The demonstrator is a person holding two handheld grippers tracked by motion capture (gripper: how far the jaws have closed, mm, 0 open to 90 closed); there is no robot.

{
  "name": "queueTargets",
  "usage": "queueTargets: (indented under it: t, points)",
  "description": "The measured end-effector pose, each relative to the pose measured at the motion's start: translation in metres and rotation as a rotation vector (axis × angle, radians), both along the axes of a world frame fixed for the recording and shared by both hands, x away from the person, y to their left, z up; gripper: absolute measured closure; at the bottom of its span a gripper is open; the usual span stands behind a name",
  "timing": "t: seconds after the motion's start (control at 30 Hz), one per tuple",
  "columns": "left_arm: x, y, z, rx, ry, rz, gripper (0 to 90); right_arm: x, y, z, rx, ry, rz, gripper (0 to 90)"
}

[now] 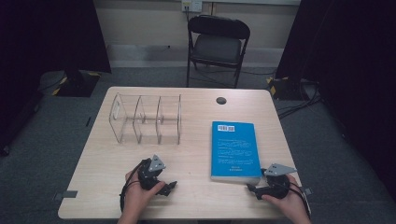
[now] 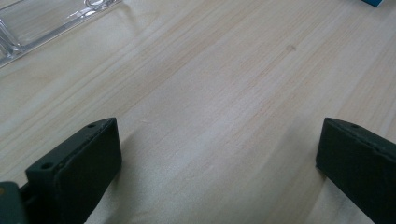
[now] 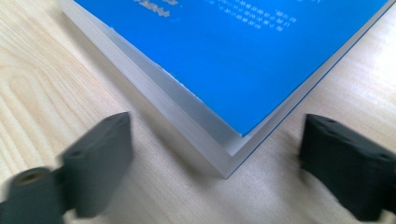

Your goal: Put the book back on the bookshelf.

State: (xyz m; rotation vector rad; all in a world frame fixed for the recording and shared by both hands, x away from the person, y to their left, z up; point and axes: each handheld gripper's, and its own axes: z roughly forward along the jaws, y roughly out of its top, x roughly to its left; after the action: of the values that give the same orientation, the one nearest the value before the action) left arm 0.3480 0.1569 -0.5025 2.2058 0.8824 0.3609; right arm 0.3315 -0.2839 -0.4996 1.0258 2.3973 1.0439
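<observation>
glossy blue book (image 3: 243, 51), matt wood table (image 1: 196, 163)

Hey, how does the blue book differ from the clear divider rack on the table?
The blue book is opaque and solid blue with white print, while the clear divider rack is see-through plastic. The book lies flat and low; the rack stands taller, with upright dividers forming open slots. The book's corner sits between the open right gripper's jaws; the rack lies beyond the open left gripper. Both rest on the wooden table.

Left tongs (image 2: 219, 154) spread wide over bare wooden counter (image 2: 210, 84), nothing between jaws; clear organiser base (image 2: 42, 23) far left; blue book corner (image 2: 376, 2) far right
</observation>
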Motion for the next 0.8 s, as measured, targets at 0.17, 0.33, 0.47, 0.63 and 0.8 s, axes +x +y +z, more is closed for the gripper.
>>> queueTargets:
  t: [0.17, 0.33, 0.47, 0.63, 0.8]
  points:
    - [-0.0003, -0.0010, -0.0002, -0.004, 0.004, 0.009, 0.0, 0.0031, 0.0003, 0.0003, 0.010, -0.007, -0.008, 21.3]
    - [-0.0005, -0.0019, 0.0000, -0.004, 0.006, 0.017, 0.0, 0.0067, 0.0046, 0.0015, 0.002, 0.005, -0.022, 20.8]
    - [-0.0008, -0.0030, 0.0002, -0.005, 0.010, 0.030, 0.0, 0.0075, 0.0034, 0.0026, -0.004, 0.010, -0.009, 22.2]
    - [-0.0010, -0.0054, 0.0019, 0.005, 0.019, 0.027, 0.6, 0.0076, 0.0054, 0.0052, -0.030, 0.010, -0.004, 22.7]
    - [-0.0011, -0.0106, 0.0071, -0.015, 0.017, 0.023, 18.7, 0.0077, 0.0058, 0.0076, -0.028, 0.013, -0.002, 24.4]
